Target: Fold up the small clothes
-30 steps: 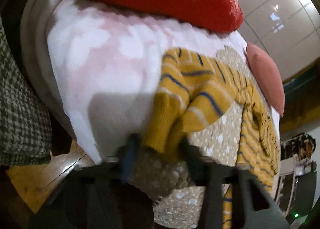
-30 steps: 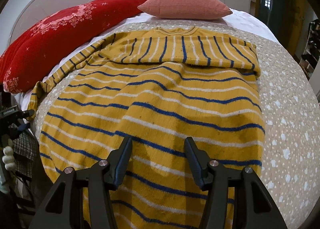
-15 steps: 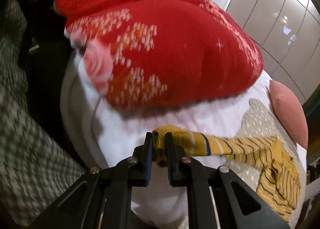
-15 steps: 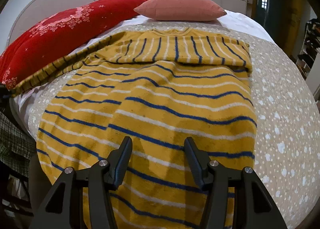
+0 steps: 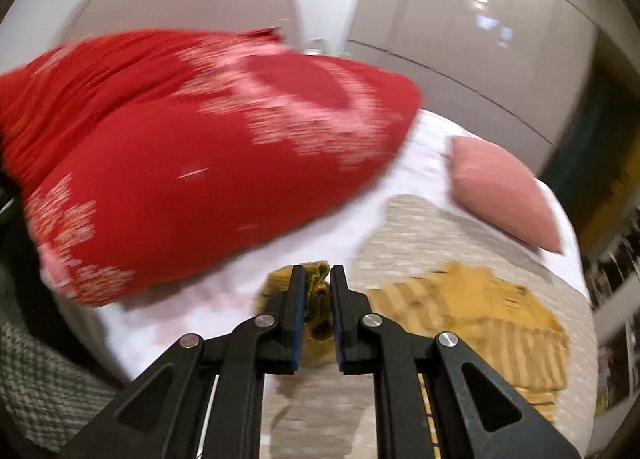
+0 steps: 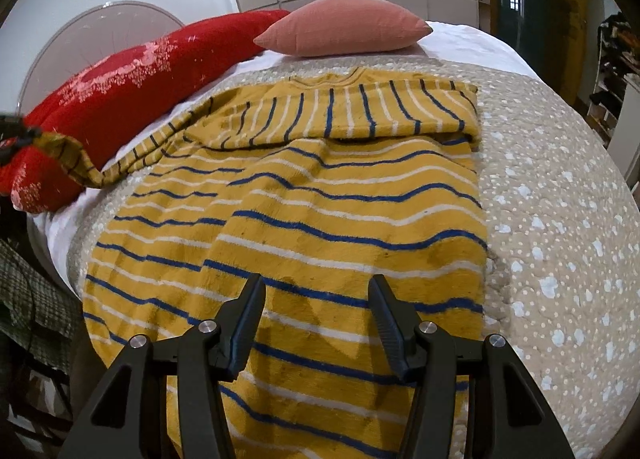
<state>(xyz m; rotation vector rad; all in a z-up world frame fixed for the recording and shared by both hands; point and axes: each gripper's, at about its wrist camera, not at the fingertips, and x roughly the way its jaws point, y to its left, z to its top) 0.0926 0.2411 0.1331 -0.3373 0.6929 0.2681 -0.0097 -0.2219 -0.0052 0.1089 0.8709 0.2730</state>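
On the dotted bedspread [image 6: 560,187], the left gripper [image 5: 318,291] is pinching the striped sweater's [image 6: 320,211] sleeve cuff [image 5: 316,299], best carried flat across the body, while the right gripper [image 6: 316,311] is hovering agape, empty.

**Striped sweater, one sleeve lifted**

Yellow knit sweater [image 6: 320,195] with blue and white stripes, spread flat on its body, hem toward the camera, neckline at the far end. Right sleeve folded across the chest as a band with stripes running crosswise. Left sleeve [image 6: 120,157] pulled out sideways, off the surface, its cuff [image 5: 318,295] bunched and raised; the cuff view is blurred
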